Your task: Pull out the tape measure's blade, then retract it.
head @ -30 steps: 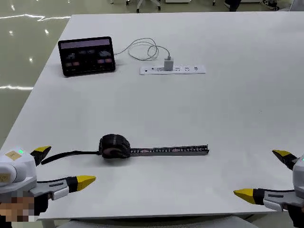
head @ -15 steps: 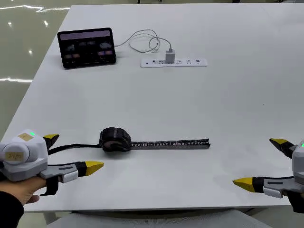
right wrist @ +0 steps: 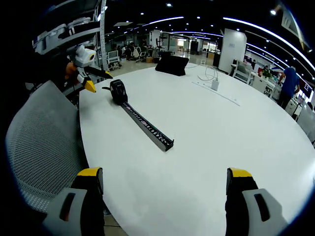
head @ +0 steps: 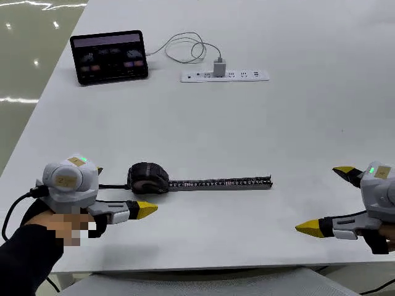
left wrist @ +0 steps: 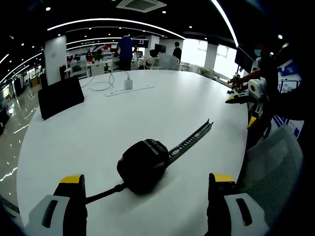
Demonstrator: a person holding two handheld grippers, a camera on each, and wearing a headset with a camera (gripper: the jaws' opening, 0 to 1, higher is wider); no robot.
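Left gripper (head: 123, 189) hangs low at the near-left of the table (head: 259, 129) with its jaws spread wide and empty. In the left gripper view the tape measure's black case (left wrist: 145, 164) sits ahead of the yellow tips and between them, touched by neither. That framing looks deliberate: the jaws are wide enough to pass either side of the case, so closing there would pin it before the retraction. The case rests on the table near the front edge. Its wrist strap (left wrist: 101, 194) trails back toward the left gripper, and the blade (head: 219, 182) lies flat on the surface, drawn out to the right and ending in its hook (head: 269, 180). Nothing holds the blade, so a lock is probably keeping it out, though the button is too small to make out. The pull-out half of the task therefore seems done, with the retraction not yet begun. Right gripper (head: 324, 198) is also wide open and empty. It stands well apart from the hook at the near-right and faces back along the blade, probably placed to catch or steady the free end as it runs in. A tablet (head: 109, 57) and a power strip (head: 225, 75) lie at the far side, well clear of the work.
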